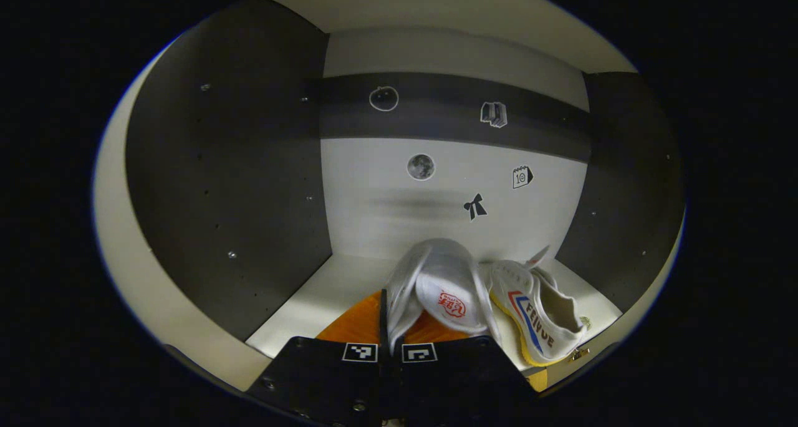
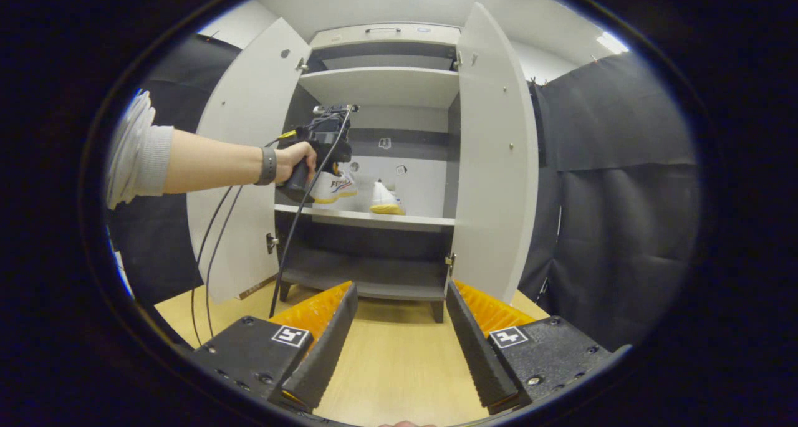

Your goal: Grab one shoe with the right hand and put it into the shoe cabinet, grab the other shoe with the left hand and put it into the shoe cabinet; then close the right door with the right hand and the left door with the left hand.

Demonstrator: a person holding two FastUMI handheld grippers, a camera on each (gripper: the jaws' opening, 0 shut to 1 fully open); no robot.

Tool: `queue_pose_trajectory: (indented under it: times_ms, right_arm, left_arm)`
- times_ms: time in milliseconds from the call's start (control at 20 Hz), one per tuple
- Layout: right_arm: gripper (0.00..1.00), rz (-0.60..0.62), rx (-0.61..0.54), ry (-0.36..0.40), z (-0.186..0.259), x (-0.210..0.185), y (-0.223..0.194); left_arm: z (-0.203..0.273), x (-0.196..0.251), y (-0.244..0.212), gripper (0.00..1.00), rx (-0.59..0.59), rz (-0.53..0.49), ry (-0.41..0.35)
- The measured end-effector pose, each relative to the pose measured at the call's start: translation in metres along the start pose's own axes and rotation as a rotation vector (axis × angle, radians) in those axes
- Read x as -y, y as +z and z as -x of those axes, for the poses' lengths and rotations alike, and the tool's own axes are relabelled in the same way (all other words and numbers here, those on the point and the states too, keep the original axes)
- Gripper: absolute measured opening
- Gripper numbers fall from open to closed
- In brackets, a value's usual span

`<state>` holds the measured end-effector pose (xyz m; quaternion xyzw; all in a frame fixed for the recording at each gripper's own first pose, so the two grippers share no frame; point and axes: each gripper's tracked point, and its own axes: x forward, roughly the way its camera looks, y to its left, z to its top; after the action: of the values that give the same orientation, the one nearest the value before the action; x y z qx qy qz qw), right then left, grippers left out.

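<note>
Risk was release: left gripper [image 1: 389, 352] pinched the second shoe [image 1: 439, 290] by its collar on the shelf [image 1: 312, 302], touching the first shoe [image 1: 536, 318], so pulling out could drag or topple either. Right gripper [image 2: 399, 340] hung open and empty before the cabinet [image 2: 492, 165], both doors not yet closed.

Recording booth set up as a home corner

A white shoe cabinet [image 2: 386, 165] is stood on a wooden floor [image 2: 386, 358], enclosed by black cloth walls [image 2: 623, 215].

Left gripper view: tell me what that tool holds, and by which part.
The left tool is shut on a white shoe, pinching the edge of its upper beside the opening.
</note>
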<state>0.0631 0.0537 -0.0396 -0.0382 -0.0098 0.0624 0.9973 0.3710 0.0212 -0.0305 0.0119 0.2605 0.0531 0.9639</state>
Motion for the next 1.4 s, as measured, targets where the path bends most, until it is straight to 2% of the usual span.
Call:
queue_pose_trajectory:
  times_ms: [150,400,450,500,550,600,650,700,750,800,850,900,950,1050,1250,1300,1350,1400]
  right_arm:
    - [0.9,0.003,-0.012,-0.036,-0.002,0.012,-0.001]
    - [0.9,0.0,-0.021,-0.087,-0.001,0.029,-0.006]
    - [0.9,0.001,-0.027,-0.092,0.0,0.031,-0.009]
    - [0.9,-0.005,-0.028,-0.096,0.0,0.032,-0.009]
    - [0.9,-0.015,-0.029,-0.096,0.0,0.032,-0.01]
    - [0.9,-0.027,-0.033,-0.092,-0.001,0.03,-0.011]
    - [0.9,-0.037,-0.038,-0.086,-0.001,0.029,-0.013]
    - [0.9,-0.04,-0.039,-0.083,-0.001,0.027,-0.013]
    - [0.9,-0.041,-0.036,-0.081,-0.001,0.027,-0.013]
    - [0.9,-0.039,-0.033,-0.079,-0.001,0.026,-0.012]
    - [0.9,-0.036,-0.031,-0.075,-0.001,0.023,-0.011]
    - [0.9,-0.034,-0.032,-0.07,-0.002,0.022,-0.01]
    - [0.9,-0.032,-0.028,-0.063,-0.002,0.019,-0.008]
    - [0.9,-0.029,-0.008,-0.056,-0.001,0.016,-0.001]
    - [0.9,-0.029,0.008,-0.028,0.002,0.007,0.006]
    - [0.9,-0.027,0.013,-0.02,0.003,0.004,0.008]
    - [0.9,-0.024,0.017,-0.014,0.005,0.002,0.009]
    - [0.9,-0.023,0.023,-0.007,0.007,0.0,0.011]
  left_arm:
    - [-0.019,0.008,-0.014,0.0,-0.092,0.043,-0.006]
    - [-0.028,0.006,-0.03,0.0,-0.192,0.104,0.033]
    - [-0.027,0.01,-0.033,0.12,-0.209,0.12,0.019]
    - [-0.029,0.014,-0.03,0.02,-0.199,0.125,-0.001]
    - [-0.029,0.011,-0.028,0.2,-0.188,0.112,0.006]
    - [-0.027,0.009,-0.03,0.29,-0.187,0.102,0.008]
    - [-0.024,0.007,-0.029,0.49,-0.181,0.078,0.008]
    - [-0.021,0.005,-0.028,0.38,-0.174,0.055,0.005]
    - [-0.016,0.004,-0.024,0.54,-0.157,0.04,-0.002]
    - [-0.011,0.006,-0.021,0.54,-0.143,0.03,-0.026]
    - [-0.004,0.006,-0.016,0.45,-0.113,0.016,-0.038]
    - [0.003,0.007,-0.013,0.57,-0.086,0.008,-0.059]
    - [0.011,0.009,-0.004,0.45,-0.045,0.0,-0.079]
    - [0.031,0.005,0.017,0.46,0.066,-0.011,-0.106]
    - [0.099,0.008,0.041,0.45,0.263,-0.023,-0.23]
    - [0.116,0.003,0.04,0.58,0.309,-0.035,-0.238]
    - [0.134,-0.003,0.036,0.45,0.342,-0.049,-0.242]
    - [0.146,-0.008,0.029,0.46,0.374,-0.054,-0.238]
